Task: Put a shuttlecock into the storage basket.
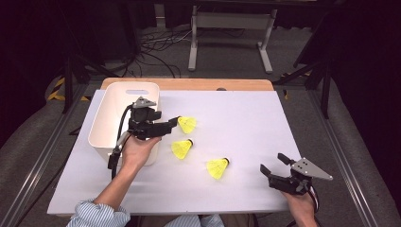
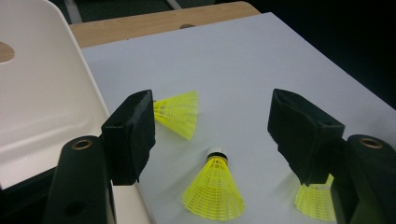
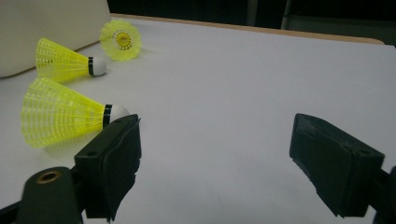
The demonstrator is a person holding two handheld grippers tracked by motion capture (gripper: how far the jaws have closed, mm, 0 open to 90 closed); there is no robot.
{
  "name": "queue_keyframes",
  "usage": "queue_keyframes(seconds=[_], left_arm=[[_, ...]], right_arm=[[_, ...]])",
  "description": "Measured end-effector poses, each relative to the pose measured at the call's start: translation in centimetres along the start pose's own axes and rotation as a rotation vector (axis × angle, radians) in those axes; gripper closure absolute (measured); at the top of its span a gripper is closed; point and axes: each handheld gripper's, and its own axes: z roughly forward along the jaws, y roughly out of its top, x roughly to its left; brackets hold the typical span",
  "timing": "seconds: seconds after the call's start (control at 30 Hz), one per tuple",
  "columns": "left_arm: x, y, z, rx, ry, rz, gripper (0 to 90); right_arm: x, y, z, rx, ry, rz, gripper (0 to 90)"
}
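High view: left gripper (image 1: 176, 119), jaws apart and empty, beside a white bin (image 1: 108, 118); three yellow shuttlecocks (image 1: 182, 148) lie on the white table (image 1: 246, 123). Right gripper view: right gripper (image 3: 215, 158) gapes empty, nearest shuttlecock (image 3: 65, 116) at its jaw.

three neon-yellow mesh shuttlecocks (image 1: 187, 124) with white, black-banded tips lie on a pale grey sheet (image 1: 246, 127) beside a cream bin (image 1: 106, 120), near black grippers and a blue-striped sleeve (image 1: 97, 215).
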Motion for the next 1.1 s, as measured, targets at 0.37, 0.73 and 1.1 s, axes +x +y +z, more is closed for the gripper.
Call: queue_keyframes(seconds=[0.37, 0.73, 1.1], left_arm=[[-0.9, 1.2, 1.2, 0.075, 0.029, 0.022, 35.1], [-1.5, 2.2, 2.8, 0.180, 0.053, 0.049, 36.8], [-1.7, 2.9, 4.0, 0.239, 0.056, 0.039, 39.1]], right_arm=[[0.0, 0.0, 0.0, 0.001, 0.001, -0.002, 17.3], [0.0, 0.0, 0.0, 0.002, 0.002, -0.003, 17.3], [0.0, 0.0, 0.1, 0.004, 0.003, -0.003, 17.3]])
